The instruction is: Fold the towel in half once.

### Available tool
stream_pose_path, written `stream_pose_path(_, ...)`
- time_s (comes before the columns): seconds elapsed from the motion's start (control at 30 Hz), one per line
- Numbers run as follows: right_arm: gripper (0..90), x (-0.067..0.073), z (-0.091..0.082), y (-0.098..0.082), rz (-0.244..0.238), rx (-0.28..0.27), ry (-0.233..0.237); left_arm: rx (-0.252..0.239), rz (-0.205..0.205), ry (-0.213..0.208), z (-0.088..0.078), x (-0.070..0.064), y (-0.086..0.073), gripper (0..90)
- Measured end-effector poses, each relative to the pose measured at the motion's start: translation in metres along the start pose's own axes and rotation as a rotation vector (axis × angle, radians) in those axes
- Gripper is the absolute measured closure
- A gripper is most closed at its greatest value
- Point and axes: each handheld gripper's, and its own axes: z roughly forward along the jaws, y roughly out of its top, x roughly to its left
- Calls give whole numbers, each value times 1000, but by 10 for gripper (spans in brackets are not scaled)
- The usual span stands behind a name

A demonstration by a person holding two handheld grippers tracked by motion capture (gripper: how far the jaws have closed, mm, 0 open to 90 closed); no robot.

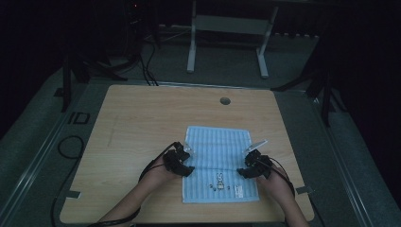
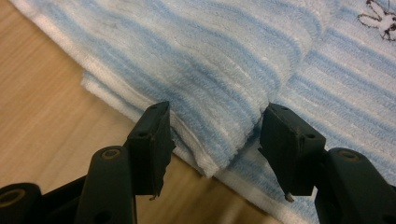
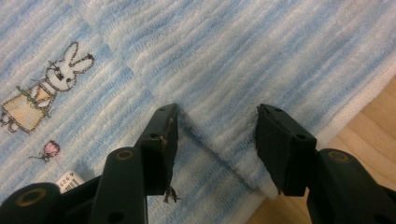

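Observation:
A blue-and-white striped towel (image 1: 217, 146) lies on the wooden table (image 1: 137, 118), its far half folded over toward the person. My left gripper (image 1: 188, 163) sits at the towel's left edge, at the fold line. In the left gripper view its jaws (image 2: 215, 128) stand apart around the folded corner of the towel (image 2: 224, 70), which bulges loosely between them. My right gripper (image 1: 247, 166) is at the towel's right edge. Its jaws (image 3: 217, 126) are spread over a ridge of the towel (image 3: 233, 51) without pinching it. An embroidered rabbit (image 3: 51, 86) shows to the left.
A round cable hole (image 1: 225, 100) sits near the table's far edge. A white label (image 1: 239, 190) is sewn near the towel's near right corner. A white desk frame (image 1: 191, 47) and cables (image 1: 149, 66) stand on the floor beyond the table.

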Motion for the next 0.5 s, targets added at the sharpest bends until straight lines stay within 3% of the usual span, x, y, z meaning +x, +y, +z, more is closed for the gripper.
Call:
stream_pose_path(0.17,469,1,-5,1,-3,-4,25,33,1,-6,-5,-2,2,419)
stream_pose_path(0.23,469,0,-12,2,0,-22,38,30,-17,-22,-9,0,3,418)
stream_pose_path(0.33,469,-3,-19,5,-1,-37,31,32,-21,-18,-15,2,7,418)
stream_pose_path(0.5,470,-21,-37,25,-7,-44,-25,34,-36,20,-30,24,26,399)
